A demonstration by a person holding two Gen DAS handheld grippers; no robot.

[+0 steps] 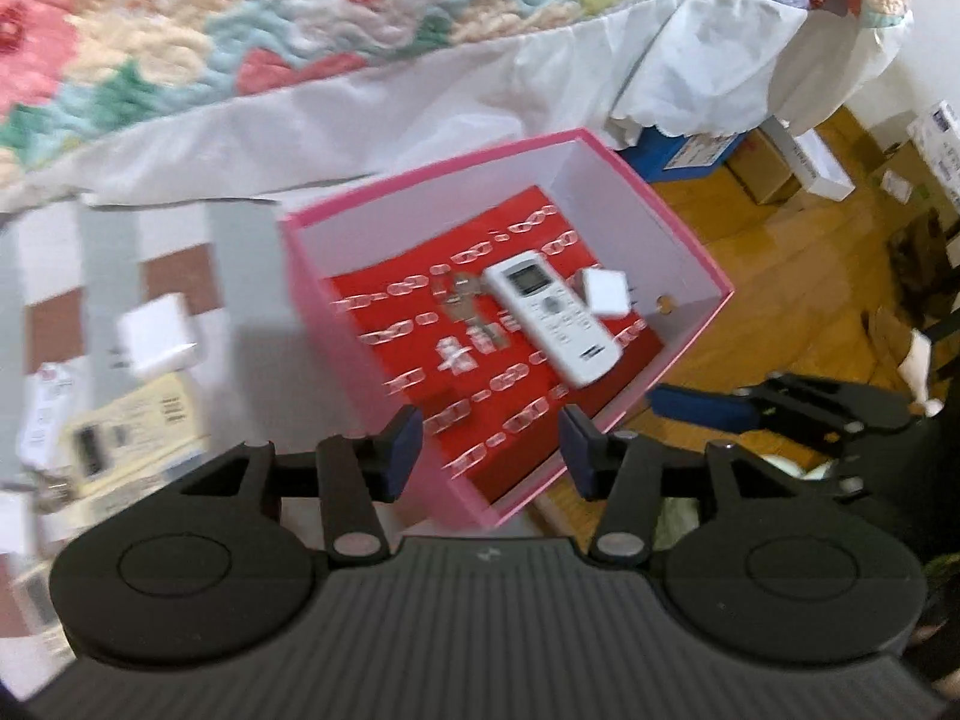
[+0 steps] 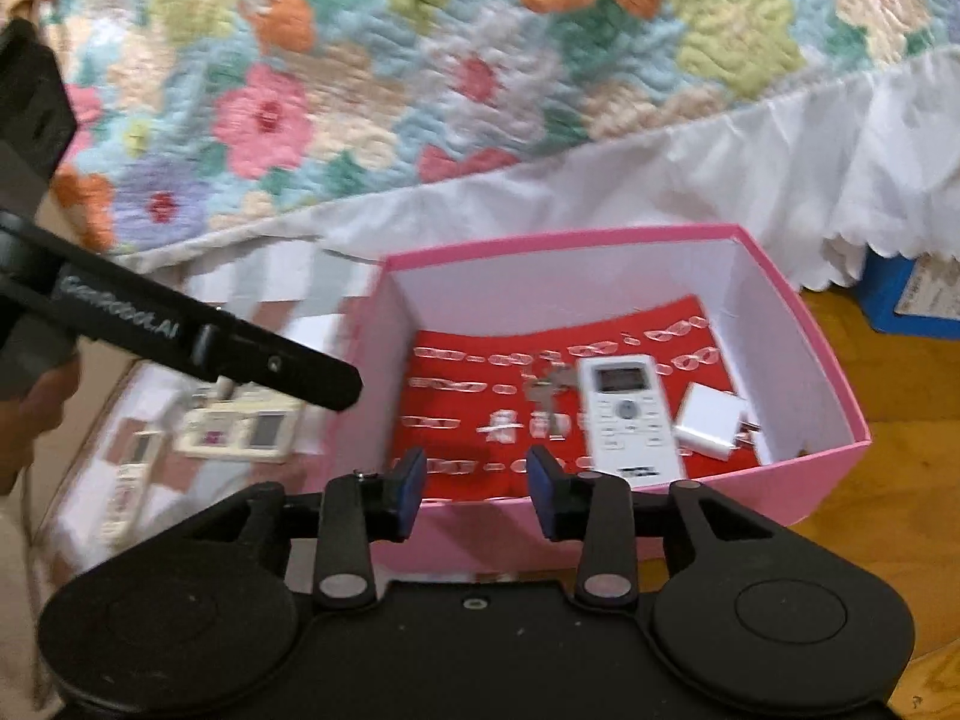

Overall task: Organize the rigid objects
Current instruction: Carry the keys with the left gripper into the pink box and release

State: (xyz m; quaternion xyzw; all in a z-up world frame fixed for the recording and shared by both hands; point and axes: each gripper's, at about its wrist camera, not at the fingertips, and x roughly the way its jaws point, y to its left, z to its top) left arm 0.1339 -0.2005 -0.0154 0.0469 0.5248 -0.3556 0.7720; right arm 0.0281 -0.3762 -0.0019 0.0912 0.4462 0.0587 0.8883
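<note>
Hovering half-open and empty over the pink box [image 2: 630, 237], left gripper [image 1: 489, 450] and right gripper [image 2: 477, 489]; next, likely the charger [image 1: 157, 336] outside.

the open box [image 2: 810, 483] sits on the floor [image 1: 774, 276] just before the bed [image 2: 420, 90], whose skirt [image 2: 690, 180] hangs behind it. inside the box a remote [image 2: 630, 414] lies near the middle, a charger plug [image 2: 711, 423] just to its right and keys [image 2: 543, 387] just to its left. left of the box, on a mat [image 1: 180, 252], lie another charger block [image 1: 157, 336] and, nearer, a flat device [image 2: 240, 429]. several cartons [image 1: 798, 162] stand on the floor to the box's far right.
</note>
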